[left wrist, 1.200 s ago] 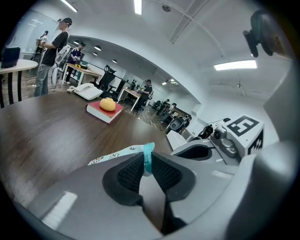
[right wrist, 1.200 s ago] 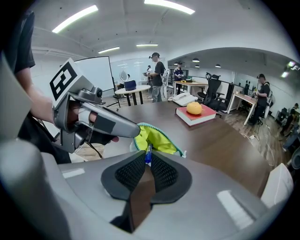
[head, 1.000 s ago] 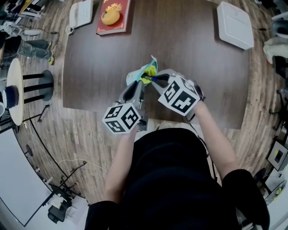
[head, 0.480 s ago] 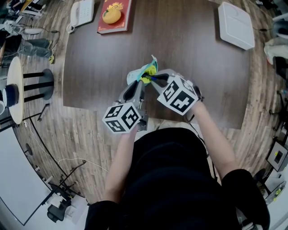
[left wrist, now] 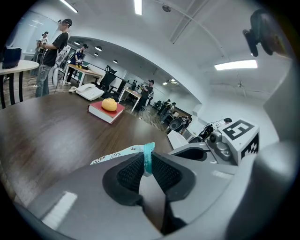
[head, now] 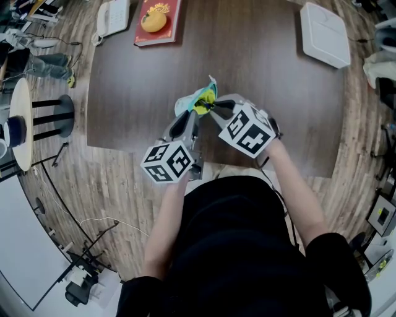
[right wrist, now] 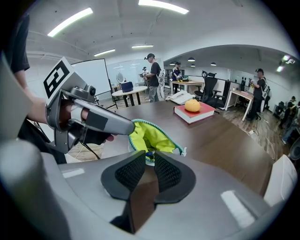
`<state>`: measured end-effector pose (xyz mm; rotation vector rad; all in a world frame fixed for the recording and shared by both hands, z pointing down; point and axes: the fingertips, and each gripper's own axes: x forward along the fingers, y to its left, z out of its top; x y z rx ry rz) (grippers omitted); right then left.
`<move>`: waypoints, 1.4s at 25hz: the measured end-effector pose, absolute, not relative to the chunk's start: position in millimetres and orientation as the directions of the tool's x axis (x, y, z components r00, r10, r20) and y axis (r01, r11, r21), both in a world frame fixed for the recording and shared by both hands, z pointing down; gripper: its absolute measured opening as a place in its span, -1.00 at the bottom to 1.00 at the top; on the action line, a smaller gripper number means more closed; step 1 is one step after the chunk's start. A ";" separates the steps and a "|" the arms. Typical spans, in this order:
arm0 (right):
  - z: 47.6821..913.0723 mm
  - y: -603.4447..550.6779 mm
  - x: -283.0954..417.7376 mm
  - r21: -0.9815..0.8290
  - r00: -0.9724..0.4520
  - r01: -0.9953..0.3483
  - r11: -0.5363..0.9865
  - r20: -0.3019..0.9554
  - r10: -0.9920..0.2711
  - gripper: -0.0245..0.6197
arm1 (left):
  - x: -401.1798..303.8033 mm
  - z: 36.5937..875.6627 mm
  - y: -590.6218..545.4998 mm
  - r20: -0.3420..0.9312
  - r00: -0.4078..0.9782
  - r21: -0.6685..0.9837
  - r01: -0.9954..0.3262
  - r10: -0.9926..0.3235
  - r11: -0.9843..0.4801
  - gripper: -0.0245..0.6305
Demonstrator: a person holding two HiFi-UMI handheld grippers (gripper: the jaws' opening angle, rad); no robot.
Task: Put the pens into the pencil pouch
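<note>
The pencil pouch [head: 199, 98], teal outside and yellow-green inside [right wrist: 149, 136], is held up over the dark wooden table [head: 266, 93] with its mouth open. My left gripper [head: 190, 115] is shut on the pouch's teal zipper edge [left wrist: 148, 157]. My right gripper [head: 213, 110] is shut on a pen [right wrist: 149, 158], only whose blue and white end shows between the pads, right at the pouch's mouth. In the right gripper view the left gripper [right wrist: 131, 129] reaches in from the left to the pouch's rim. The rest of the pen is hidden.
A red book with an orange round thing on it [head: 156, 23] and a white desk phone [head: 111, 17] lie at the table's far left. A flat white device [head: 323, 34] sits at the far right. The table's near edge runs just under my hands.
The dark pen shaft between the right jaws and the pouch mouth shows shorter now. Both hands and the pouch stay where they were.
</note>
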<state>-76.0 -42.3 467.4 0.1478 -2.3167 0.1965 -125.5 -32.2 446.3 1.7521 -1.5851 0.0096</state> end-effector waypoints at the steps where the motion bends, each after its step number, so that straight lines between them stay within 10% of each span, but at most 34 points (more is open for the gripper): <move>1: 466.9 -42.6 -75.6 -0.095 -0.682 -0.169 0.981 0.730 -0.047 -0.78 | -125.8 446.2 -32.2 0.477 0.229 0.516 -0.855 -0.849 0.059 -0.78; 35: 447.0 -67.7 -37.6 -0.063 -0.692 -0.398 0.915 0.675 -0.254 -0.79 | -139.4 431.0 -31.4 0.477 0.227 0.487 -0.872 -0.849 0.041 -0.78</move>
